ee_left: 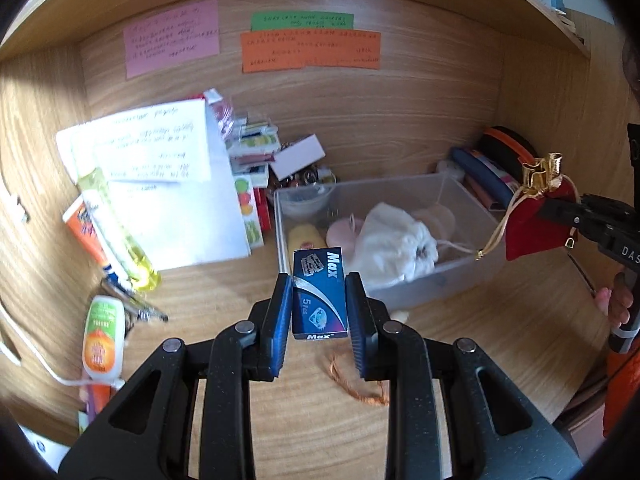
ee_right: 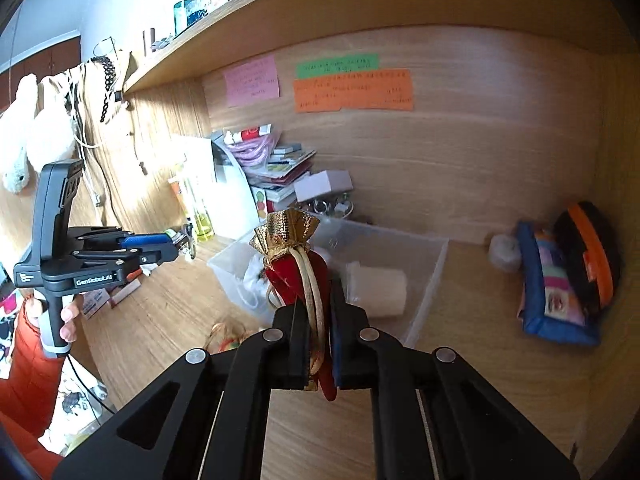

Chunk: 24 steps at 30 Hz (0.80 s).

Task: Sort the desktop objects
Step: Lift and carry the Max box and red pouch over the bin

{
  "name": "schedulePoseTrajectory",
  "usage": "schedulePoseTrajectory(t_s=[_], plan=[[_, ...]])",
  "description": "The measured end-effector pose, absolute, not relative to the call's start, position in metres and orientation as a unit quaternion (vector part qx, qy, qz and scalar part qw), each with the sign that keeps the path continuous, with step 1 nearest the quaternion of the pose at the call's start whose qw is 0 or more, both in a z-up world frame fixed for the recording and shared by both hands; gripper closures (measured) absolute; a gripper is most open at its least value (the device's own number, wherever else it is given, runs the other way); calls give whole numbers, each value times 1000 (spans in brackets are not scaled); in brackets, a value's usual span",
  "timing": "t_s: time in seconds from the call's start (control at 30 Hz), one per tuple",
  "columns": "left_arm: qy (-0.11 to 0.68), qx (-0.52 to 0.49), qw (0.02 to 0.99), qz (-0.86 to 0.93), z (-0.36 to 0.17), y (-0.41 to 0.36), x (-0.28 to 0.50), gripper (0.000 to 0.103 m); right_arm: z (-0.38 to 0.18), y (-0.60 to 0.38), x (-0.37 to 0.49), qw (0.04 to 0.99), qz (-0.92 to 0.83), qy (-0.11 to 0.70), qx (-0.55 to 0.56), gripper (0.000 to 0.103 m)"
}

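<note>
Above the front part of the wooden desk (ee_left: 500,320), just short of the clear plastic bin (ee_left: 472,208), the left gripper (ee_left: 319,300) holds a small blue "Max" box (ee_left: 319,296) upright, its blue-padded fingers (ee_left: 280,312) closed on the box's two narrow sides. To its right and higher, the right gripper (ee_right: 314,320) pinches a red drawstring pouch (ee_right: 294,276) with a gold ruffled top, jaws nearly together on the cloth and cord; the pouch hangs over the bin's near right corner. Inside the bin lie a white cloth bag (ee_left: 396,244), a pinkish item, a yellowish tube and a pale roll. Left of the bin, toward the desk's left edge, sit white papers (ee_left: 168,184), a yellow-green tube and an orange-labelled bottle (ee_left: 102,340); an orange cord (ee_left: 352,384) lies on the desk under the left gripper. Small boxes are stacked against the back wall, and a blue pouch (ee_right: 556,280) sits at the right rear corner.

Both items seem bound for the bin. Bring each gripper past the near wall before opening, lower it close to the contents, and release one at a time so the pouch's cords do not snag on the rim or the other gripper.
</note>
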<state>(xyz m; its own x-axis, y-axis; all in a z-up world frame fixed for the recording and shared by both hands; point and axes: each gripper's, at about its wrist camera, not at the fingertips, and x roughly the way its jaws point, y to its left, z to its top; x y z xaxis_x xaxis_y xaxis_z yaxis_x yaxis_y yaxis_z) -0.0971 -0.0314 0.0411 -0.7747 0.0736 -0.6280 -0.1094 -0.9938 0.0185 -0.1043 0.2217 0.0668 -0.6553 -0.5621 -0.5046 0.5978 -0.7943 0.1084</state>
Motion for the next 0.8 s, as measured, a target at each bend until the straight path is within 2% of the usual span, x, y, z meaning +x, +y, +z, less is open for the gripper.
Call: schedulePoseTrajectory(t_s=[0.4,0.8], plan=[[47,-327,54,942,50,-15,-141,77,82,208,-139,310,-914,44,256,96],[30,-344,65,936,46,-20,-194,77,80,192,-187,295,-916,53,267,96]])
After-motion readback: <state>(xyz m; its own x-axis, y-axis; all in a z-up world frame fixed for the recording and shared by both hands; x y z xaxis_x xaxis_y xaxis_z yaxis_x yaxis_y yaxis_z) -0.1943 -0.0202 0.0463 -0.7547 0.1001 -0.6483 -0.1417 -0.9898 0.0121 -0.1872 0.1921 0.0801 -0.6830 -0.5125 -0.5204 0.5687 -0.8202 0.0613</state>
